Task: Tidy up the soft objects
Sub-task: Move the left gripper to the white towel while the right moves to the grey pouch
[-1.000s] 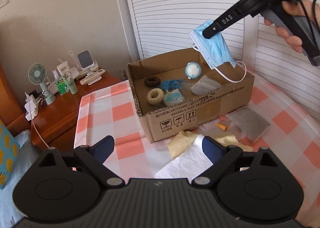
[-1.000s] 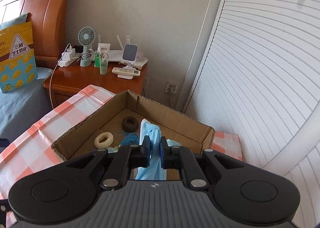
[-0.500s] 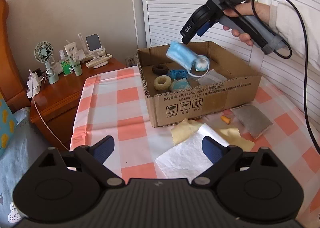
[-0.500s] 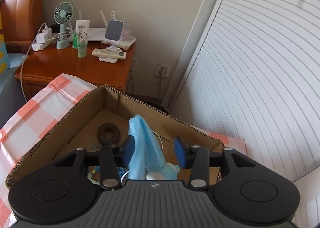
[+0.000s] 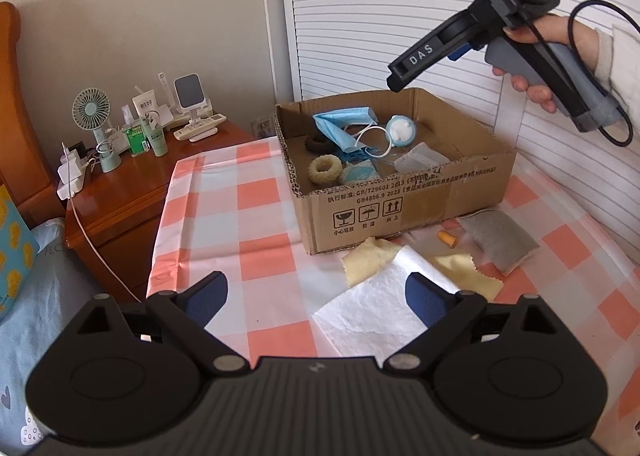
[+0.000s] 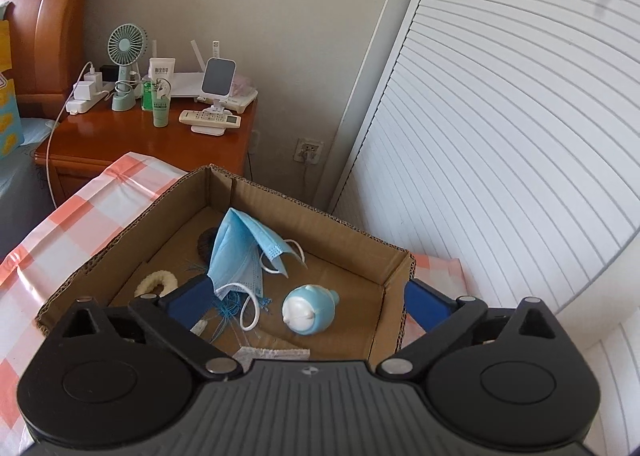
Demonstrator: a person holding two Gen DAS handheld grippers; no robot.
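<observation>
An open cardboard box (image 5: pixel 404 202) stands on the checked tablecloth. A blue face mask (image 6: pixel 240 256) lies inside it, also seen in the left wrist view (image 5: pixel 342 124), beside a round blue toy (image 6: pixel 308 308), a cream ring (image 5: pixel 325 170) and a dark ring (image 5: pixel 318 144). My right gripper (image 6: pixel 308 298) is open and empty above the box, seen from the left wrist view (image 5: pixel 400 80). My left gripper (image 5: pixel 316 296) is open and empty, over a white cloth (image 5: pixel 372 312). Yellow cloths (image 5: pixel 368 262), a grey pad (image 5: pixel 498 242) and a small orange piece (image 5: pixel 447 238) lie in front of the box.
A wooden nightstand (image 5: pixel 128 184) at the left holds a small fan (image 5: pixel 94 116), bottles and a remote. White louvred doors (image 6: pixel 500 136) stand behind the box. A bed edge (image 5: pixel 24 256) is at far left.
My right gripper opened wide and let go of the blue mask, which dropped into the box. The right gripper has risen clear of it. The left gripper stayed open.
</observation>
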